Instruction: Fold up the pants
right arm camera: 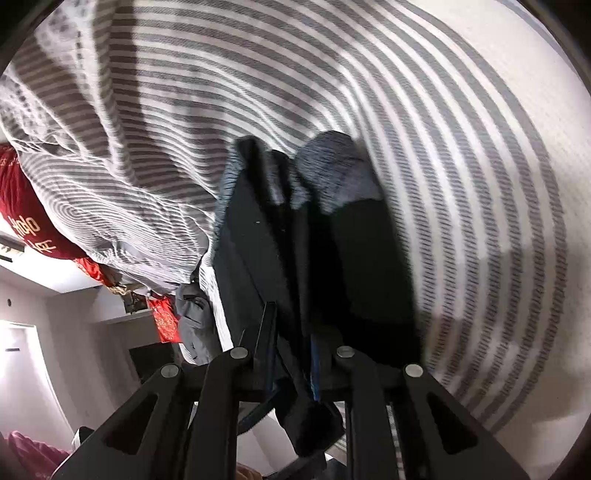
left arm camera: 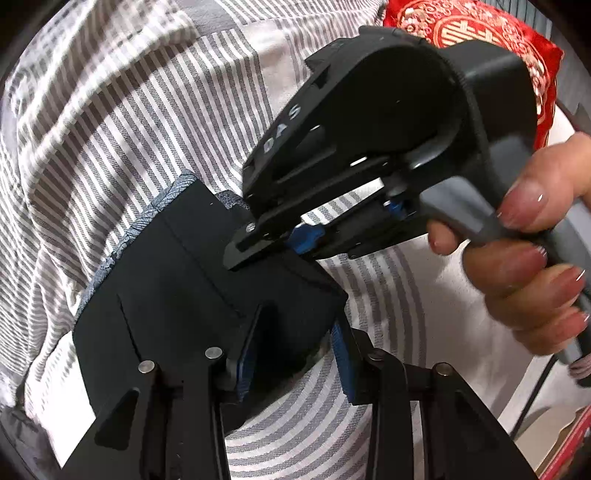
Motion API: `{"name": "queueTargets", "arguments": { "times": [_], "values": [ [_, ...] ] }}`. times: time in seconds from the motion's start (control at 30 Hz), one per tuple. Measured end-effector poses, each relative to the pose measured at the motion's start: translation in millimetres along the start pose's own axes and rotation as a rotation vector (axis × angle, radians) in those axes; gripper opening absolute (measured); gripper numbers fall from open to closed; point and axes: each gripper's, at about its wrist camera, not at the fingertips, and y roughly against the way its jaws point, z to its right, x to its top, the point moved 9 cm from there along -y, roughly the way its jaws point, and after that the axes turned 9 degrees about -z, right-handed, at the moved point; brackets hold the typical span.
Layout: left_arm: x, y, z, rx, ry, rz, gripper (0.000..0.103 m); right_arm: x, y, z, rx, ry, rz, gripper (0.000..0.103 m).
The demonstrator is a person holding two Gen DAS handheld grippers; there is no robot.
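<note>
Dark folded pants (left arm camera: 173,291) with a blue-grey waistband lining (left arm camera: 122,247) lie on the striped bed cover (left arm camera: 122,122). My left gripper (left arm camera: 293,362) points down at their near corner. That corner sits between its blue pads (left arm camera: 245,365), which stand apart and do not seem to press it. A hand (left arm camera: 532,266) holds my right gripper (left arm camera: 245,236) just beyond, its tips pinching the pants' far edge. In the right wrist view the pants (right arm camera: 258,258) bunch up ahead, and my right gripper (right arm camera: 291,369) is shut on a fold of them.
A red embroidered cushion (left arm camera: 476,33) lies at the bed's far side, also visible as the red cushion (right arm camera: 26,221). Rumpled striped bedding (right arm camera: 110,147) rises to the left. A grey garment (right arm camera: 195,317) hangs by the bed edge, with white walls (right arm camera: 44,332) beyond.
</note>
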Motion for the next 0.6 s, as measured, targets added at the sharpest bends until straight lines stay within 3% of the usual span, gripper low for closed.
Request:
{"name": "queueTargets", "arguments": {
  "times": [0.1, 0.13, 0.27, 0.3, 0.53, 0.6],
  "values": [
    [-1, 7, 2, -0.045, 0.029, 0.014, 0.074, -5, 7, 2, -0.052, -0.001, 0.014, 0.024],
    [-1, 16, -3, -0.049, 0.055, 0.032, 0.079, -7, 13, 0, -0.082, 0.004, 0.023, 0.026],
    [-9, 33, -35, -0.049, 0.141, 0.021, 0.080, -15, 32, 0, -0.231, 0.027, 0.077, 0.062],
    [-12, 35, -40, -0.049, 0.163, 0.013, 0.080, -17, 37, -3, -0.275, 0.032, 0.100, 0.065],
    [-48, 27, -133, 0.031, 0.394, -0.083, 0.080, -28, 46, -23, -0.494, 0.088, 0.163, 0.062],
    [-58, 18, -159, 0.041, 0.463, -0.117, 0.080, -29, 38, -32, -0.520, 0.130, 0.153, 0.048]
  ]
}}
